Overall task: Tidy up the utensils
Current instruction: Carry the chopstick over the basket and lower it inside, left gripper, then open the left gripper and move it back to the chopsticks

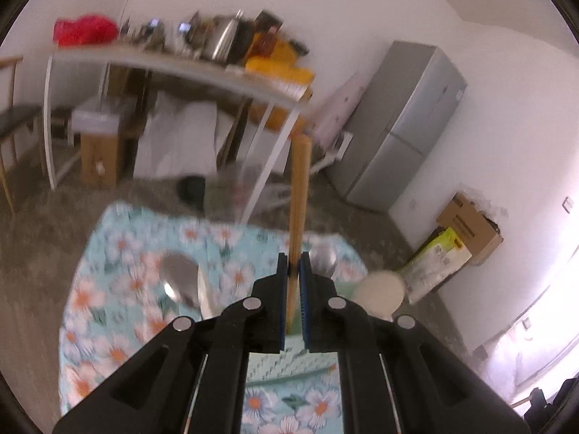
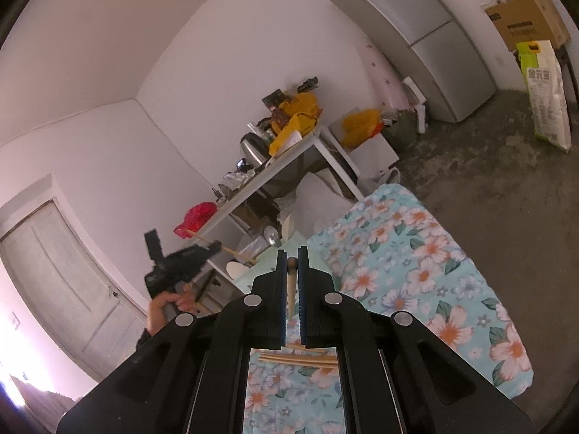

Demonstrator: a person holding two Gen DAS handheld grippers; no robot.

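My left gripper (image 1: 294, 256) is shut on a pair of wooden chopsticks (image 1: 299, 195) that stick up and away from its pads. Below it lie a metal spoon (image 1: 181, 282), a second metal spoon (image 1: 324, 256) and a white spoon (image 1: 380, 289), by a pale green tray (image 1: 275, 365). My right gripper (image 2: 292, 251) is shut on a wooden chopstick (image 2: 290, 282), seen almost end on. More chopsticks (image 2: 296, 360) lie on the floral tablecloth (image 2: 416, 271) under it. In the right wrist view a hand (image 2: 170, 303) holds the left gripper (image 2: 213, 246) over the tray's far end (image 2: 264, 264).
Beyond the floral table stands a white table (image 1: 217, 76) crowded with a kettle, bags and a red cloth. A grey fridge (image 1: 398, 126) stands against the wall, with a cardboard box (image 1: 470, 228) and a sack beside it. A door (image 2: 61, 271) is at the left.
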